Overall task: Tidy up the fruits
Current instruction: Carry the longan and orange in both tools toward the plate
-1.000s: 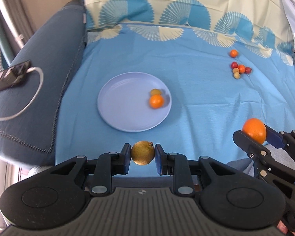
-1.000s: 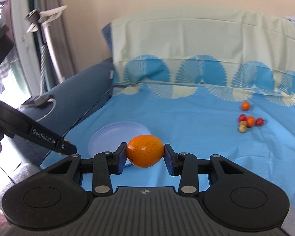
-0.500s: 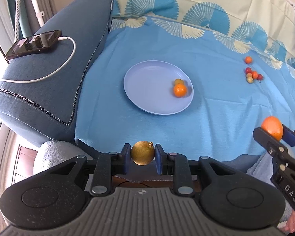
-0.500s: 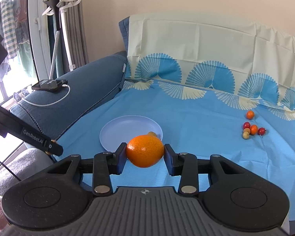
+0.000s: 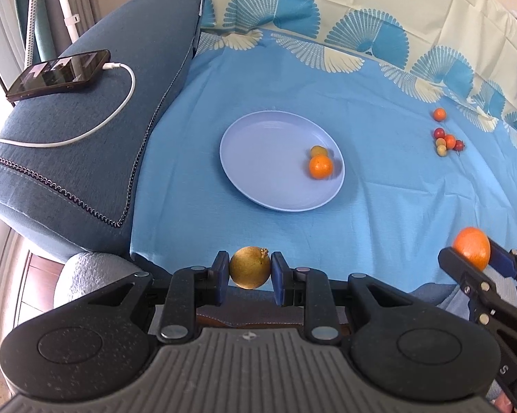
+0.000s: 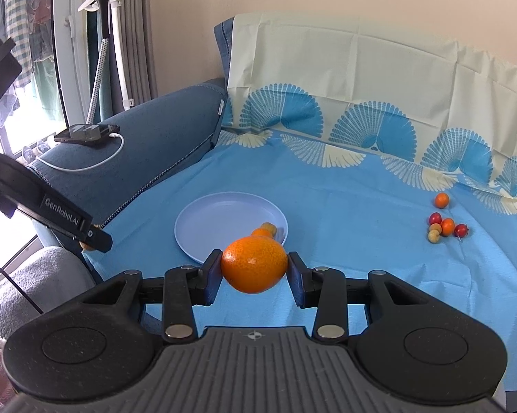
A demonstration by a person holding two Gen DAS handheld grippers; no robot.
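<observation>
Left wrist: phone [image 5: 59, 74] w/ cable on armrest [image 5: 96, 144], plate [image 5: 258, 158] mid-cloth

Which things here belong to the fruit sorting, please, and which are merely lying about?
Job: plate with two fruits; yellow fruit in left hand-held gripper; orange in right hand-held gripper; small loose fruits.
Lying about: phone, charging cable.

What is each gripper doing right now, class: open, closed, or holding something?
Left gripper: closed on a yellow-brown fruit.
Right gripper: closed on an orange.
</observation>
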